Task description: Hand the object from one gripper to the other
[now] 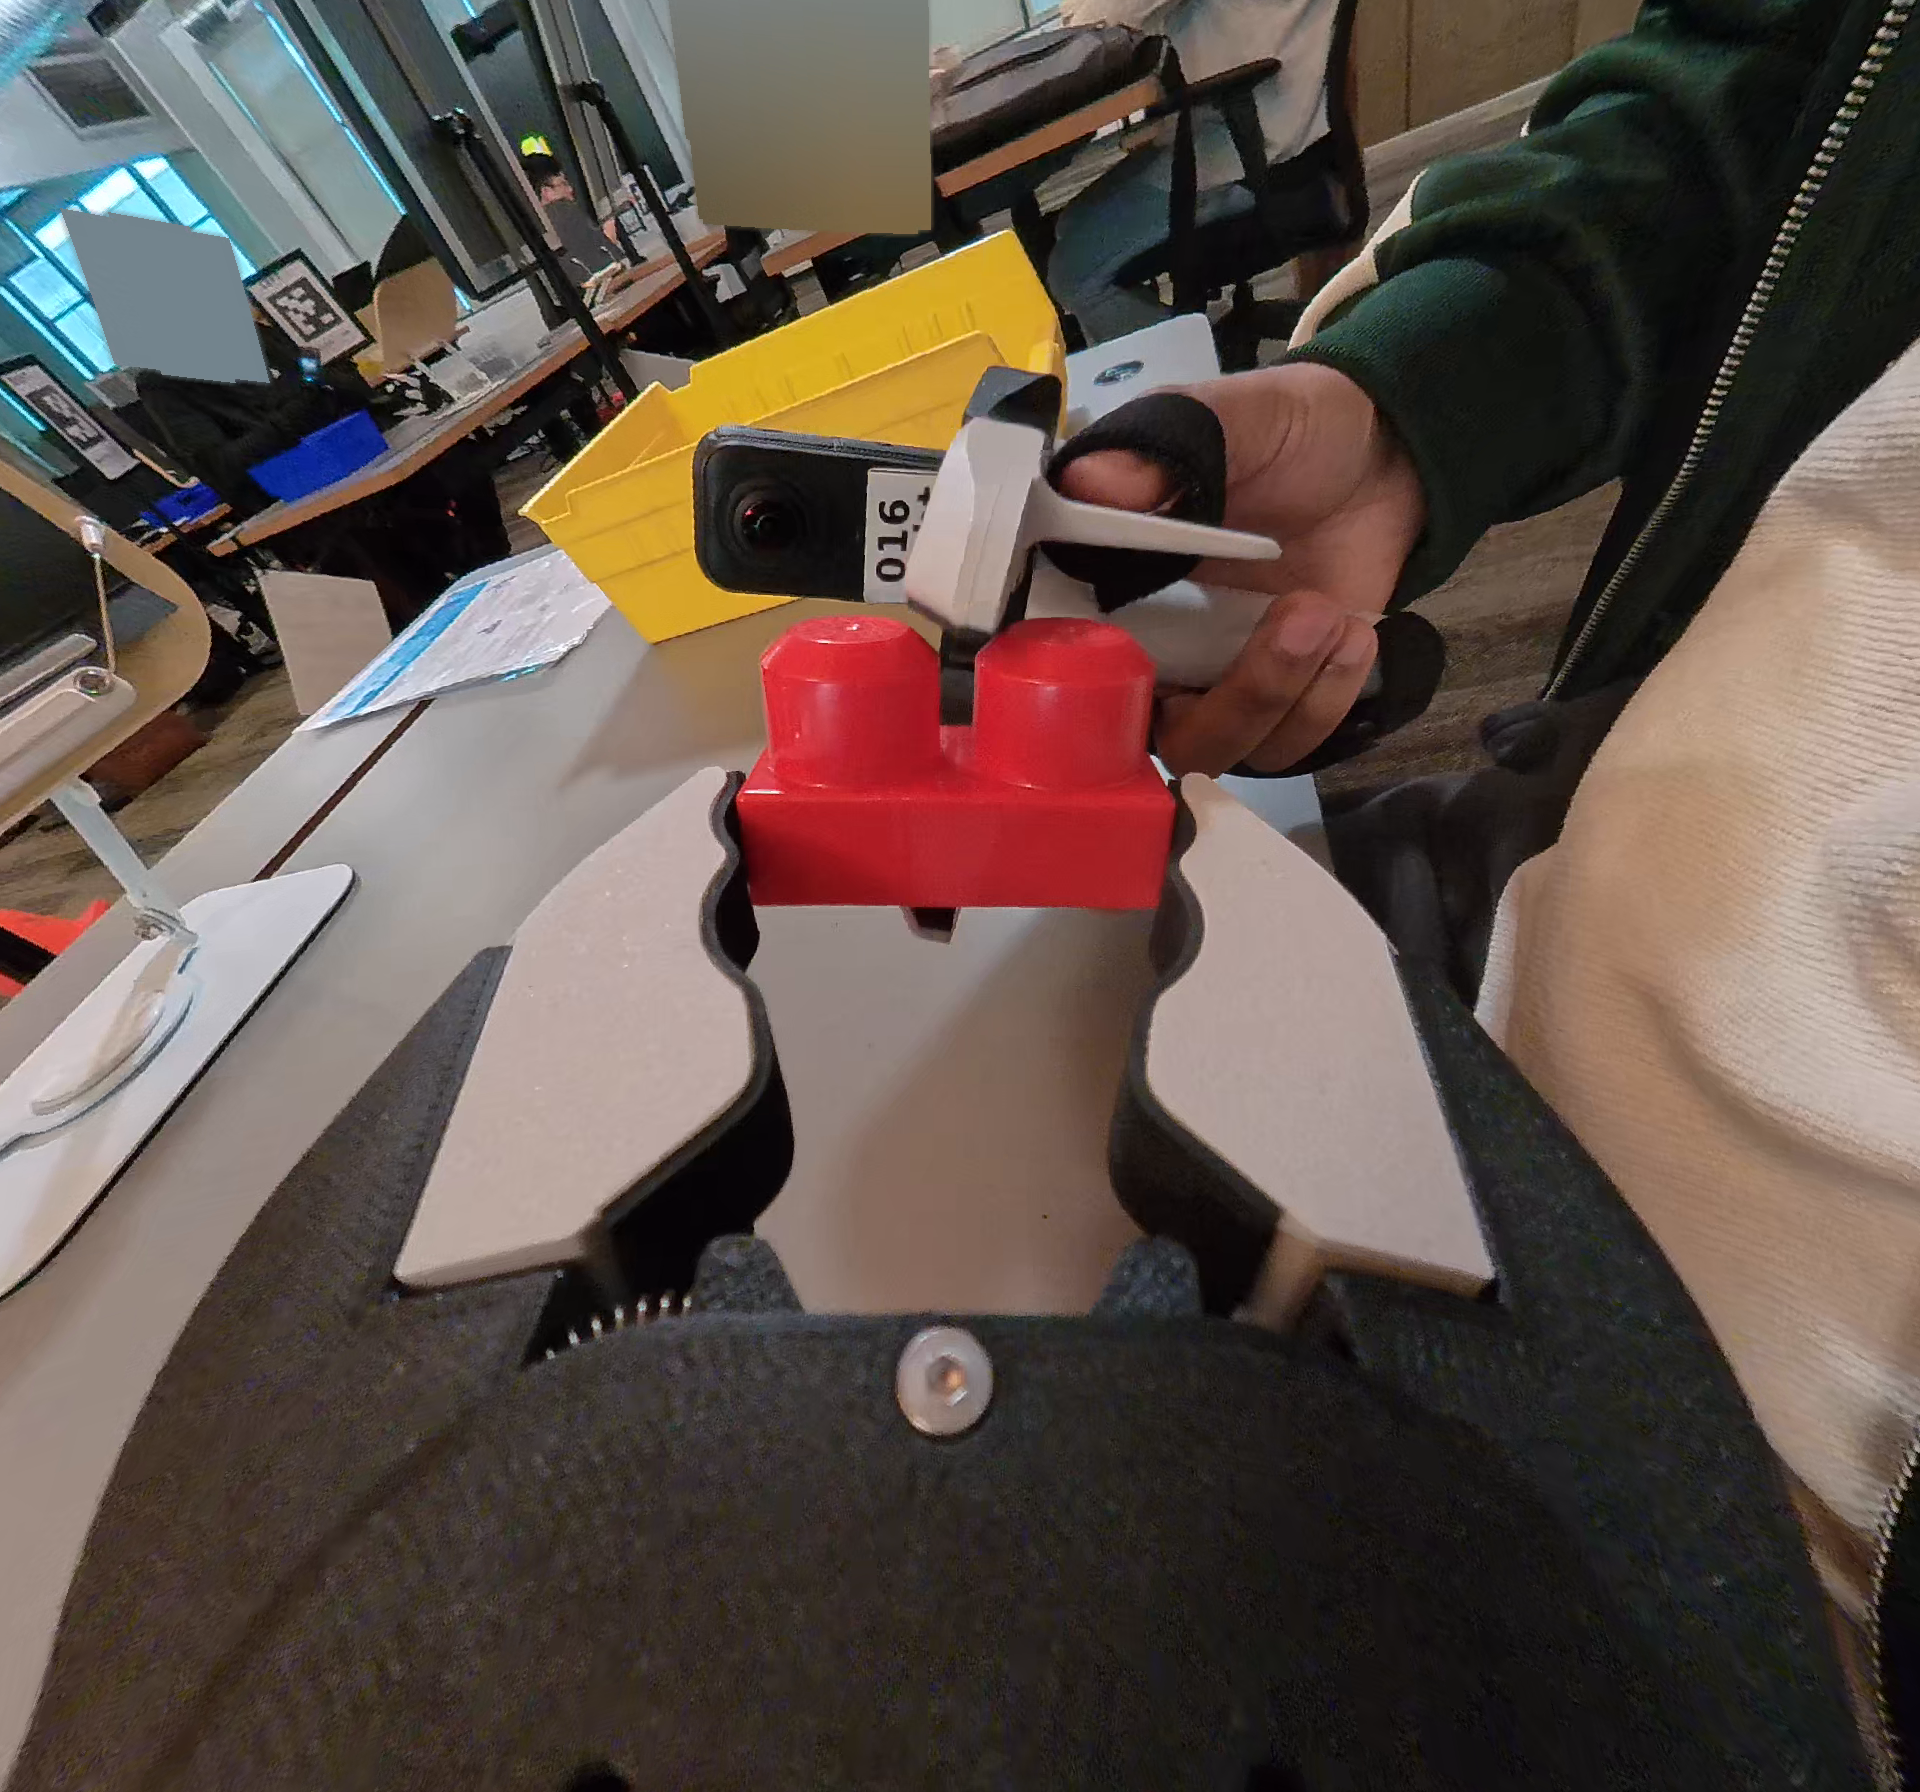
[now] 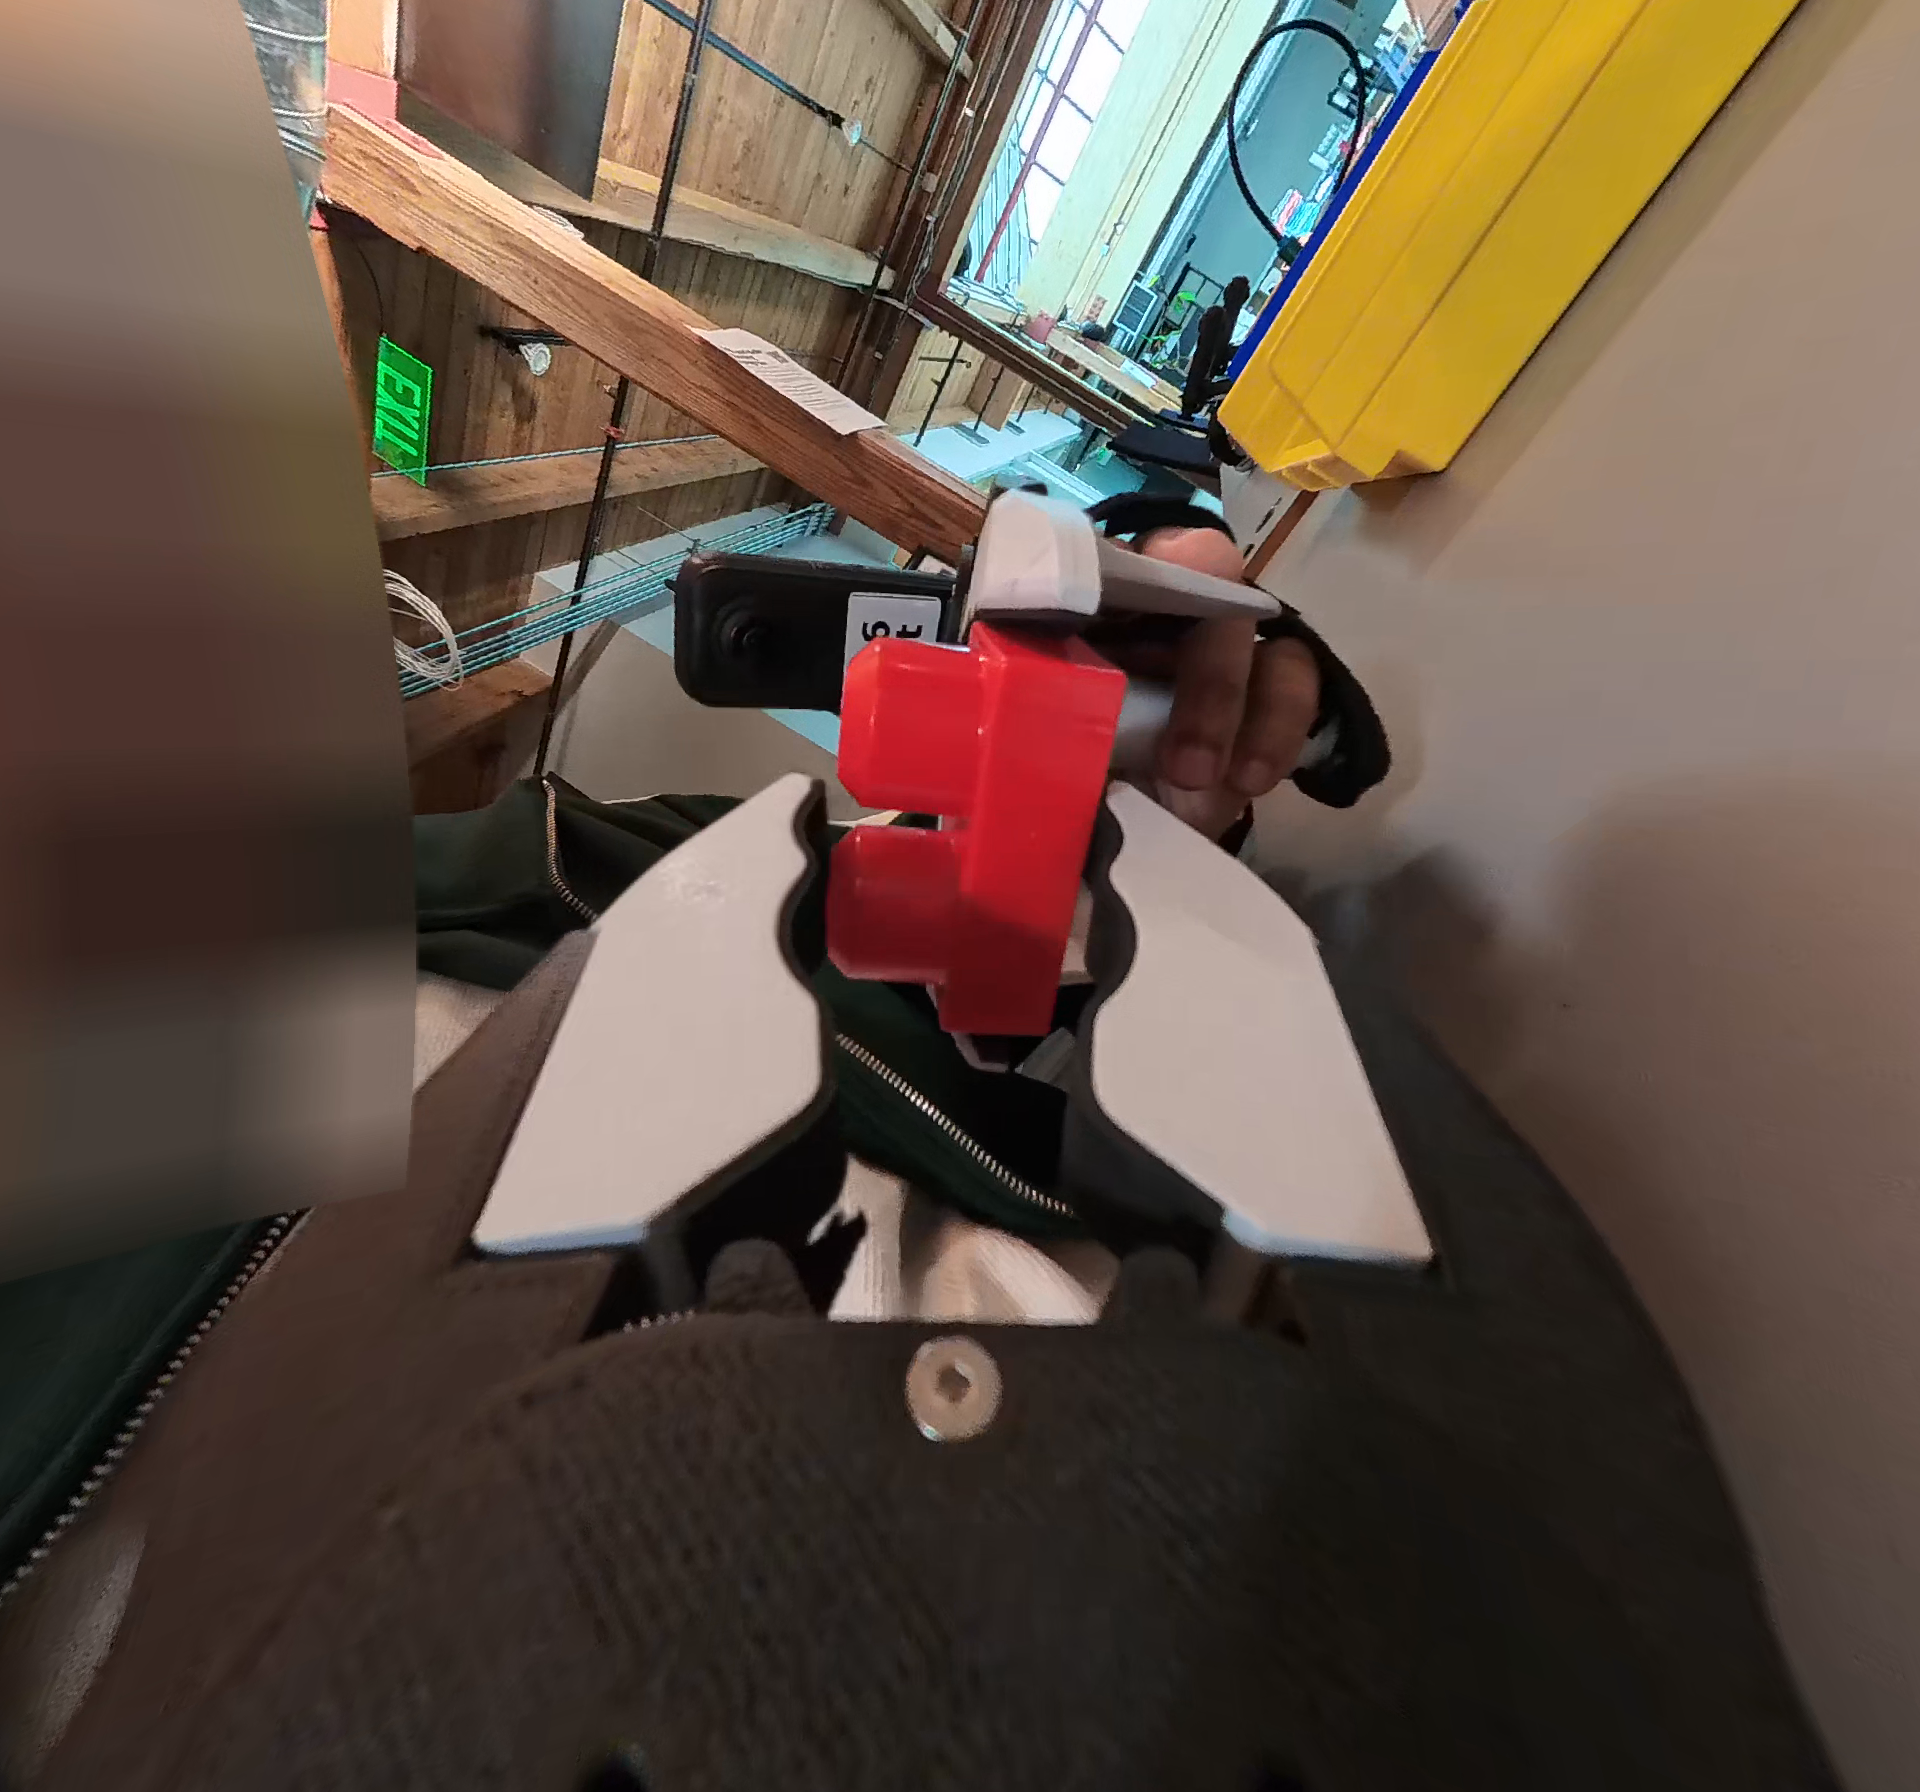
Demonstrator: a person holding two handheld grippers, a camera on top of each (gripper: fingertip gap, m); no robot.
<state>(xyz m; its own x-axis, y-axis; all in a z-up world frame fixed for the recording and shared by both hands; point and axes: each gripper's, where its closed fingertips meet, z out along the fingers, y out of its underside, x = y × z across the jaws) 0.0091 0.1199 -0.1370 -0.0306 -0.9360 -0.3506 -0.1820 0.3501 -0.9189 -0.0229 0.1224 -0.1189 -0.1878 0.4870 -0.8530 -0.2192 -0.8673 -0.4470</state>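
Brick [image 1: 954, 849], one, red with two round studs, sits clamped by its ends between the two fingers of the left gripper [image 1: 954, 843], held above the grey desk [image 1: 499, 807]. The right gripper [image 2: 961, 869] has its two fingers spread around the brick, one beside the studs and one behind the base; whether they touch it is unclear. One yellow bin [image 1: 831, 423] stands behind on the desk.

An open office with grey desks [image 1: 499, 807], tall windows [image 2: 1101, 49], a timber-clad wall [image 2: 790, 80] and seemingly wood flooring [image 1: 1475, 599].
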